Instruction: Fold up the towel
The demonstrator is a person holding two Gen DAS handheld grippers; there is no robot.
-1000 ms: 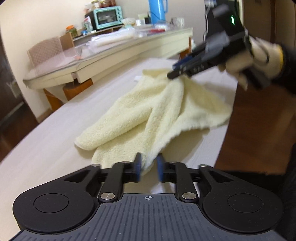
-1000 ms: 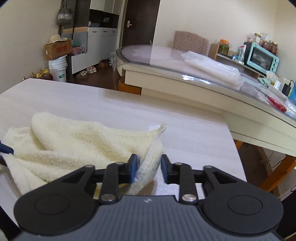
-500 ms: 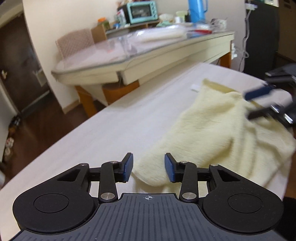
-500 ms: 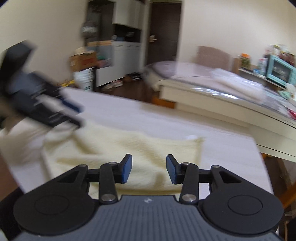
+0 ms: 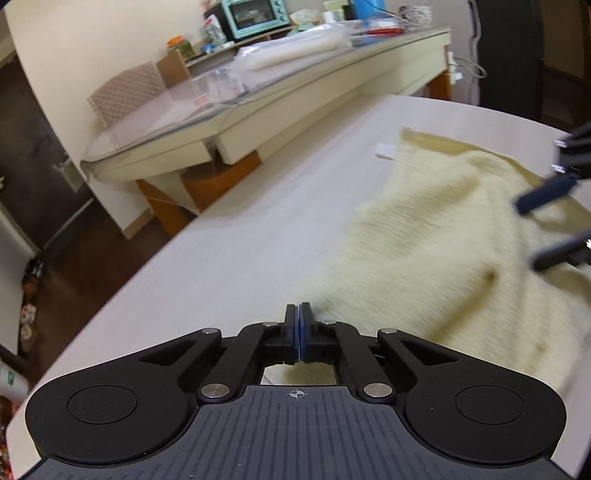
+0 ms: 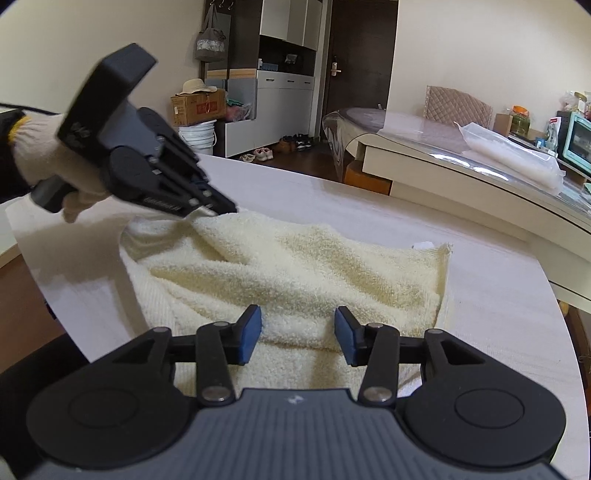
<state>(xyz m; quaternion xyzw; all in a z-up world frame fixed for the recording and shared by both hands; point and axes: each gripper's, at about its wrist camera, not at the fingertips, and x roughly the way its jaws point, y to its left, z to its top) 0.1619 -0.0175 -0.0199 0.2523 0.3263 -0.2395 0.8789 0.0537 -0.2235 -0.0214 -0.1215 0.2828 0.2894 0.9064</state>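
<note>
A cream terry towel (image 6: 295,266) lies rumpled on the white table (image 6: 280,192); it also shows in the left wrist view (image 5: 443,236). My left gripper (image 5: 299,314) is shut at the towel's left corner; from the right wrist view (image 6: 225,208) its tips pinch that corner and lift it slightly. My right gripper (image 6: 298,325) is open and empty, just above the towel's near edge. In the left wrist view my right gripper (image 5: 546,225) appears open at the right edge, over the towel.
A long glass-topped table (image 5: 258,107) stands beyond the white table, with a teal toaster oven (image 5: 255,16) and plastic-wrapped items. The white table's edge (image 6: 569,332) is close on the right. Cabinets, boxes and shoes stand far back.
Both grippers let go of the towel and opened. The left gripper has since shut again on the towel's left corner. The right gripper stays open and has drawn back to the near edge.
</note>
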